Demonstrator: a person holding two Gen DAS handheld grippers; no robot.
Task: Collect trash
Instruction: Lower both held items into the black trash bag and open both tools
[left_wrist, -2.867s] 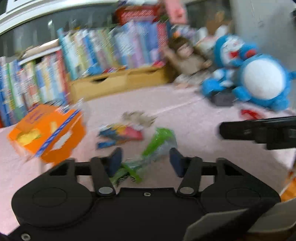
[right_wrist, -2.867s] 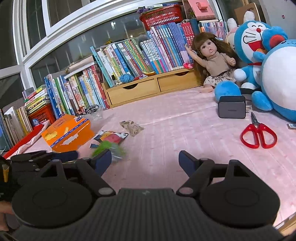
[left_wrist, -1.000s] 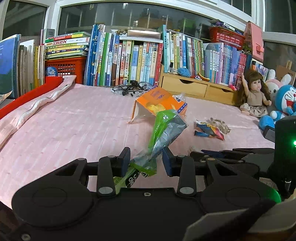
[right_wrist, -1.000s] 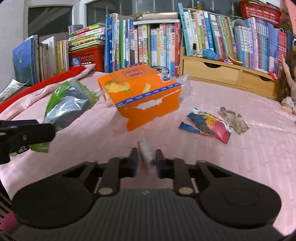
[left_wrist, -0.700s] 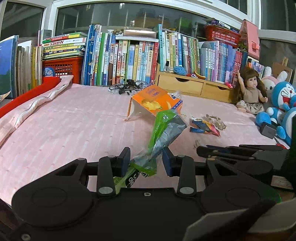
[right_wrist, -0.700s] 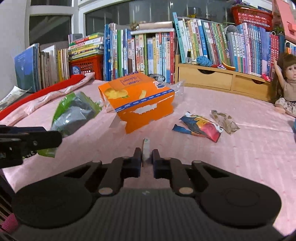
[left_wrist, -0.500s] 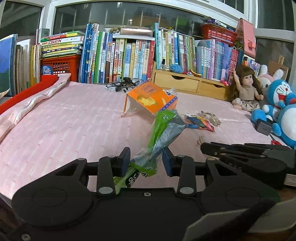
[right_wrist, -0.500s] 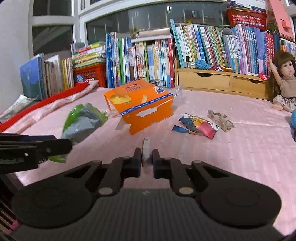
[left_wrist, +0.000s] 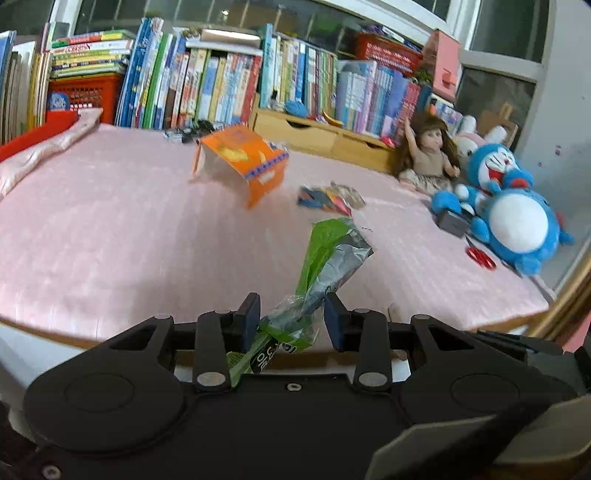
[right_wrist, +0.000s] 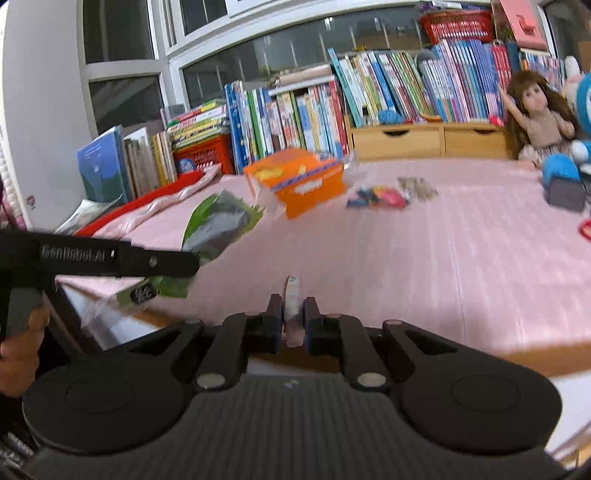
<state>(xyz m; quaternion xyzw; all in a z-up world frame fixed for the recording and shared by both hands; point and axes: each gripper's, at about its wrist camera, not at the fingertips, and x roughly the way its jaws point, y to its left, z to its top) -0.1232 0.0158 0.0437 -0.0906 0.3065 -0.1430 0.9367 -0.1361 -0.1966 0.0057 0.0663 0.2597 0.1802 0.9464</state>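
Note:
My left gripper (left_wrist: 291, 319) is shut on a green and silver snack wrapper (left_wrist: 325, 258) that sticks up and forward over the front edge of the pink bed (left_wrist: 110, 236). The same green wrapper (right_wrist: 218, 221) shows at the left of the right wrist view, beside the left gripper's black finger (right_wrist: 110, 258). My right gripper (right_wrist: 291, 325) is shut on a small pale wrapper scrap (right_wrist: 291, 291). An orange carton (left_wrist: 243, 162) and colourful flat wrappers (left_wrist: 325, 195) lie further back on the bed.
Rows of books (left_wrist: 207, 88) and a wooden drawer unit (left_wrist: 317, 136) line the back. A doll (left_wrist: 424, 155), blue plush toys (left_wrist: 513, 218), a dark box (left_wrist: 452, 223) and red scissors (left_wrist: 480, 256) sit at the right. A red-edged cushion (left_wrist: 33, 147) lies at the left.
Both grippers have drawn back from the bed with their wrappers still held; the carton and loose wrappers now look farther away and the bed's front edge has come into view.

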